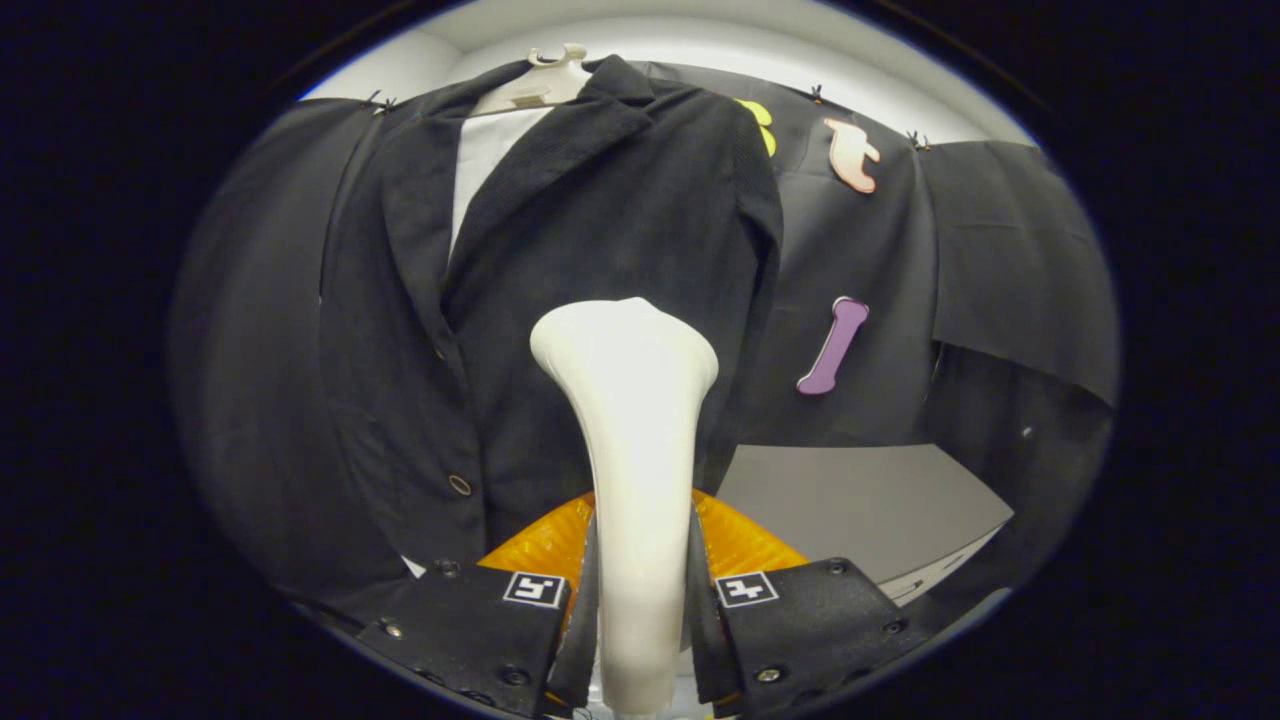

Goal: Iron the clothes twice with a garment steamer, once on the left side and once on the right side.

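Backdrop: black cloth wall (1000,250) hangs behind everything, pinned along its top edge against a pale wall above; a lower panel of it sags beyond the right finger.
Surface: a grey tabletop (860,500) lies ahead of the right finger, below the cloth and beside the jacket's hem.
Clothes: a dark jacket (600,230) hangs straight ahead, well beyond the fingers, on a pale hanger (545,85) whose hook sits at the top; the lapels open over a white lining or shirt (485,160) near the collar.
Buttons: one round button (460,485) shows on the jacket's front edge, ahead of the left finger; a smaller one sits higher on the same edge.
Gripper: gripper (640,600) points at the jacket's lower front, its two fingers closed in on the steamer's handle from left and right.
Jaws: narrowed to the width of the handle, both fingers pressing on it, grasping the steamer.
Steamer: the white garment steamer (630,420) rises upright from between the fingers, its flared head ahead of them, over the jacket's front panel; whether the head touches the fabric cannot be told.
Orange part: an orange ribbed piece (745,545) spreads behind the handle, just ahead of both fingers.
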`<action>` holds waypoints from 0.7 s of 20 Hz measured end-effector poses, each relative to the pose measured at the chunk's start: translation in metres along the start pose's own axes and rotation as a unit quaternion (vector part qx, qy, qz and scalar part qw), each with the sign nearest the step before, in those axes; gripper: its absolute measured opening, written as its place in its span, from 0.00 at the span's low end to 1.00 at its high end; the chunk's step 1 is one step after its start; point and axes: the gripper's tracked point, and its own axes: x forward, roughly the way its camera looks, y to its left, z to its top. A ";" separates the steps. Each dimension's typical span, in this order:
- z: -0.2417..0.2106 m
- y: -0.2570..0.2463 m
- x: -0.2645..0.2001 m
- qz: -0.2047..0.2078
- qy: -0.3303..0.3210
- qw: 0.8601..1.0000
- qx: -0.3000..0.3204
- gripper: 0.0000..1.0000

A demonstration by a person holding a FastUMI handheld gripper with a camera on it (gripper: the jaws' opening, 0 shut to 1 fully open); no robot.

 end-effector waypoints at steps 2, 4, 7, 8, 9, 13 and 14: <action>-0.014 0.003 0.002 0.004 0.011 1.000 0.005 0.41; -0.025 0.003 0.004 0.005 0.021 1.000 0.006 0.41; -0.042 0.002 0.006 0.008 0.032 0.999 0.007 0.41; -0.049 0.003 0.007 0.008 0.037 0.999 0.006 0.41; -0.054 0.002 0.007 0.007 0.039 0.999 0.007 0.41; -0.066 0.003 0.011 0.010 0.048 0.999 -0.001 0.41; -0.070 0.004 0.012 0.011 0.050 0.999 -0.003 0.41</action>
